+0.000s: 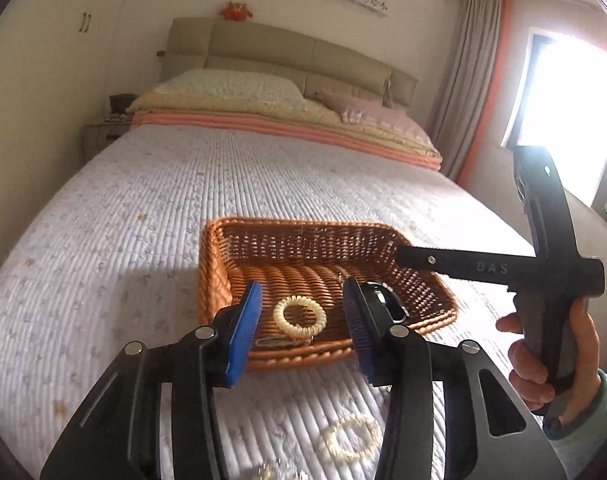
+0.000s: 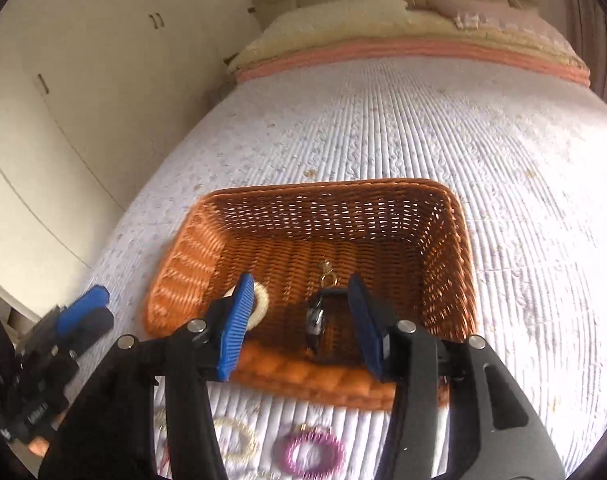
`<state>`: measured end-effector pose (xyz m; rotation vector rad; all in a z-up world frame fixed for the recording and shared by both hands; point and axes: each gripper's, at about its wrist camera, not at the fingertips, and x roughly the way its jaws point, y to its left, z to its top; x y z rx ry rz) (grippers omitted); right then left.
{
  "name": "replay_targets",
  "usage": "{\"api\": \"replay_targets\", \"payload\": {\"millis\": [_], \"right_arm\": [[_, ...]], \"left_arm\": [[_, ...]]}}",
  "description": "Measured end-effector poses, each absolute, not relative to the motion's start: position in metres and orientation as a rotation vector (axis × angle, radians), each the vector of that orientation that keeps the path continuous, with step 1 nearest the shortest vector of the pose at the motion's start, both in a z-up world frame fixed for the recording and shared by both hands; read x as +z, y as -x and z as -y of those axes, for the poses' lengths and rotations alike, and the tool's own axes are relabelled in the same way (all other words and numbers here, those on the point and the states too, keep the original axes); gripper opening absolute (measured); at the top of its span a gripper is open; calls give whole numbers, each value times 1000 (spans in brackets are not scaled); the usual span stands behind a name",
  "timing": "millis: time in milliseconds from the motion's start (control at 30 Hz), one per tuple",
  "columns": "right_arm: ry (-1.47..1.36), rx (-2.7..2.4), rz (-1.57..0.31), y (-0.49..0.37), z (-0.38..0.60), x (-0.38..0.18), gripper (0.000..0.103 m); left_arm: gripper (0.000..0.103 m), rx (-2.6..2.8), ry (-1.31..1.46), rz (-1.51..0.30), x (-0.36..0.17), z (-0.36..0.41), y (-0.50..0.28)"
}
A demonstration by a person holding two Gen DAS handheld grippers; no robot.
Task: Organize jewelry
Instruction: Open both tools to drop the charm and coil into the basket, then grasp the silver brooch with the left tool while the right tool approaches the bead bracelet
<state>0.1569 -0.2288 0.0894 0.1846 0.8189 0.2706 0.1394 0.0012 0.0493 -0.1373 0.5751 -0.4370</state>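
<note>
Broadly, a bed (image 1: 263, 184) with a pale quilted cover fills both views, its pillows (image 1: 231, 86) and folded blankets stacked at the headboard end. On the cover sits a brown wicker basket (image 2: 455, 248) (rectangular, with open-weave walls).

Over the basket's near rim the left gripper (image 1: 299, 324) hangs with its blue pads standing well apart; nothing is between them, and a cream coil hair tie (image 1: 299, 317) on the basket floor shows through the gap. Just beside it in the basket lies a flat hair clip (image 1: 277, 342).

Likewise, the right gripper (image 2: 299, 322) is spread wide and empty above the same rim, framing a dark key fob (image 2: 315, 320) with a small gold clasp (image 2: 327, 274) that rests on the basket floor. From the left wrist view, the person's right hand (image 1: 551, 364) grips that tool's handle, in a pale green sleeve.

Outside the basket, on the cover nearest the cameras, lie a pearly bead bracelet (image 1: 353, 438) and a purple coil hair tie (image 2: 313, 454), near each other but apart.
</note>
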Motion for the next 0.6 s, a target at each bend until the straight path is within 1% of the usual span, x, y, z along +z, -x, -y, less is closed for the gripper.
{"api": "replay_targets", "payload": {"millis": [33,67,200,300,433,600], "right_arm": [[-182,280,-805,-146,229,95,46],[-177,288,-790,-133,228,100,46],[-137,282,-739,-89,224,109,46],[-94,266,-709,-61,219,104,46],[-94,270,-705,-34,216,88,46],[-123,262,-759,-22,218,56,44]], "left_arm": [[48,-439,146,-562,55,-7,-130],[48,-440,153,-549,60,-13,-120],[48,-422,162,-515,74,-34,-86],[48,-416,181,-510,75,-49,-65],[48,-414,194,-526,65,-61,-44],[48,-423,234,-614,29,-70,-34]]}}
